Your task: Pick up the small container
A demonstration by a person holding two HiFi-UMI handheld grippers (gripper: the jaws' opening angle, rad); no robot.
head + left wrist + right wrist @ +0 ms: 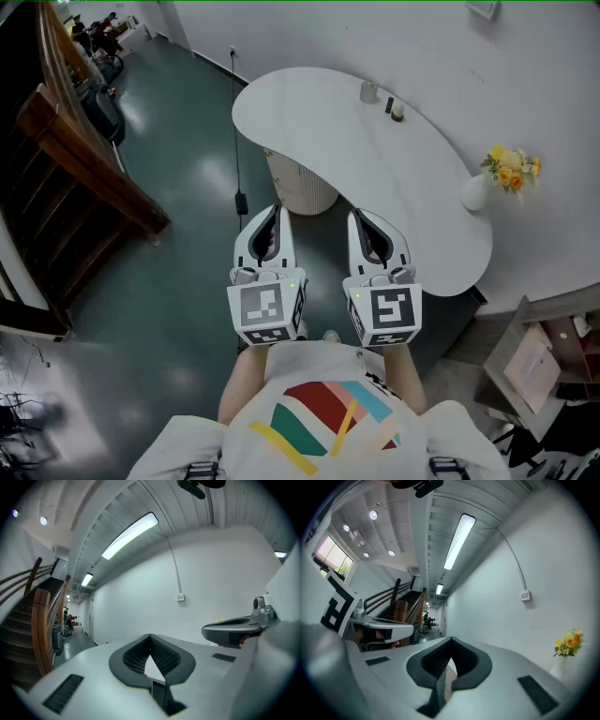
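A small pale container (368, 92) stands at the far end of the white curved table (375, 178), with two small dark items (395, 110) just right of it. My left gripper (272, 210) and right gripper (362, 217) are held side by side close to my body, short of the table's near edge and far from the container. Both point level. In the left gripper view the left gripper (150, 637) has its jaws closed together with nothing between them. The right gripper (451, 640) looks the same in its own view. Neither gripper view shows the container.
A white vase of yellow flowers (511, 171) stands at the table's right edge, also seen as flowers (568, 641). A ribbed pedestal (300, 190) holds the table up. A wooden stair rail (89, 164) runs at left; a cable (238, 169) lies on the floor; shelving (548, 352) stands lower right.
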